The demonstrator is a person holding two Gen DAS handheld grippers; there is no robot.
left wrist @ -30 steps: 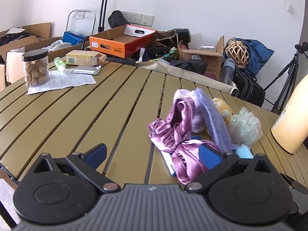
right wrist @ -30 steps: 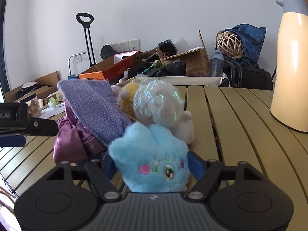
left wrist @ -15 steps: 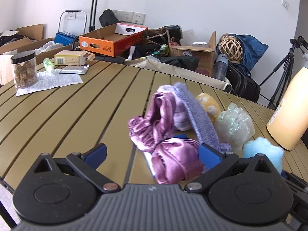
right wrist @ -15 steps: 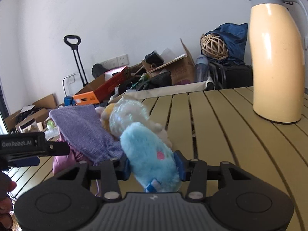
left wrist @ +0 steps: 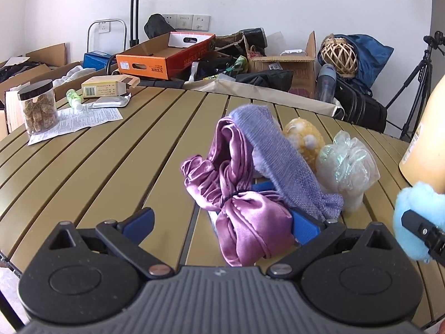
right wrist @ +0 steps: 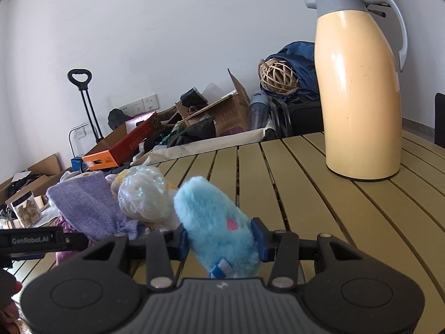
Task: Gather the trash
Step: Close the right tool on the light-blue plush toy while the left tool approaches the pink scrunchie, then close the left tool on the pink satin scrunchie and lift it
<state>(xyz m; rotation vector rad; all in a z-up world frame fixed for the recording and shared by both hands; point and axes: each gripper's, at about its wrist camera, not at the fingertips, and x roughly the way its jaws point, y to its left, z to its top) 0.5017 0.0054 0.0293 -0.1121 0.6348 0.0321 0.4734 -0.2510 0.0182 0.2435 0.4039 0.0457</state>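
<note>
My right gripper (right wrist: 219,239) is shut on a fluffy blue plush toy (right wrist: 217,222), held just above the slatted table (right wrist: 306,194), right of the pile. The toy (left wrist: 414,222) also shows at the right edge of the left wrist view. The pile holds a purple satin scrunchie (left wrist: 244,208), a lavender knit cloth (left wrist: 281,161), a yellow plush (left wrist: 303,136) and an iridescent plastic bundle (left wrist: 347,164). My left gripper (left wrist: 221,225) stands open and low, with the scrunchie's end lying between its fingers. The cloth (right wrist: 83,203) and bundle (right wrist: 144,194) lie left of the held toy.
A tall cream thermos (right wrist: 361,97) stands at the table's far right. At the far left are a jar (left wrist: 37,105), a printed sheet (left wrist: 75,122), a small box (left wrist: 108,86) and a foil pack (left wrist: 111,101). Boxes and bags crowd the floor behind.
The right jaws closed on the blue plush and carried it right, away from the pile, rolling it sideways. The left gripper slid closer to the scrunchie.
</note>
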